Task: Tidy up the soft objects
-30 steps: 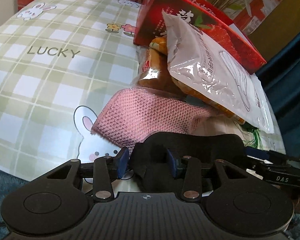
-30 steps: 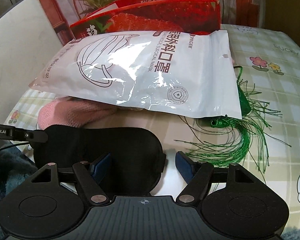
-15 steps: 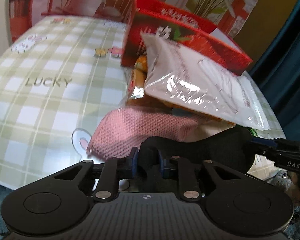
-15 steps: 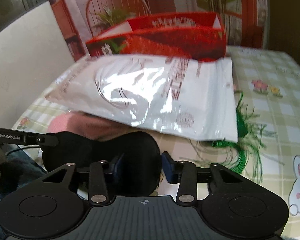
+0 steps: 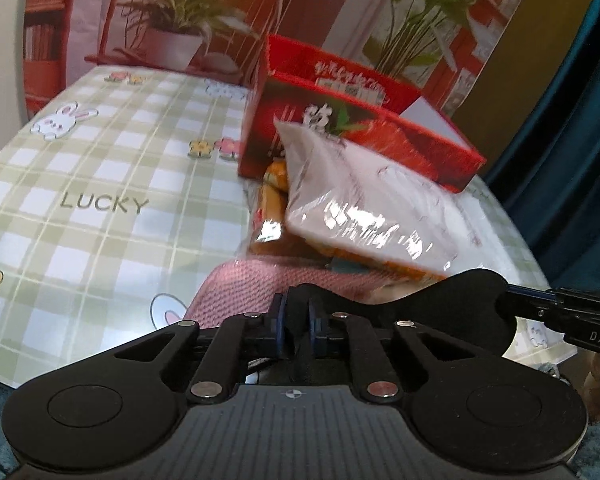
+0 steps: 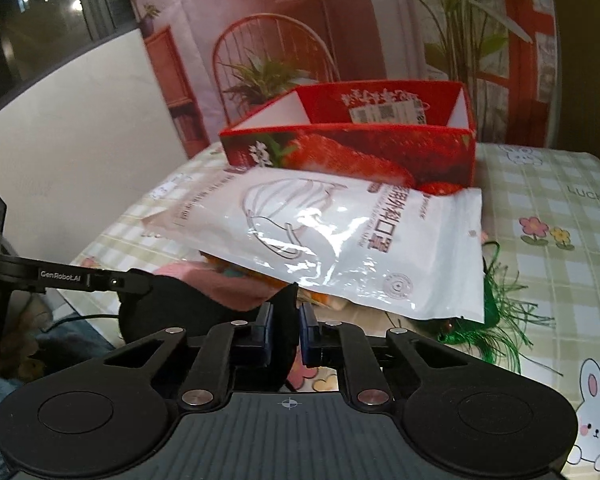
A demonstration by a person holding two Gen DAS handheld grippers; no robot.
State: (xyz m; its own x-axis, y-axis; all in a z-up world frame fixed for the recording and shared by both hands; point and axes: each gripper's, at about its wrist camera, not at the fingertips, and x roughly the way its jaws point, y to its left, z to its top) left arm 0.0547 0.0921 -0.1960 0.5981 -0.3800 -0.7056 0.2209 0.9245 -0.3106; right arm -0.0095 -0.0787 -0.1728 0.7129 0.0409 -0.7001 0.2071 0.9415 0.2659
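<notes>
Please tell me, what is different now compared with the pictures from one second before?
Both grippers took hold of the black eye mask: the left gripper and right gripper had open jaws around its two ends, and now each is shut on an end, lifting the mask off the tablecloth. The face mask pack, pink cloth and red box stayed in place.

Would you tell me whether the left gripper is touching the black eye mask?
Touching: the left wrist view shows the left gripper with both fingers pinched onto the black eye mask.
</notes>
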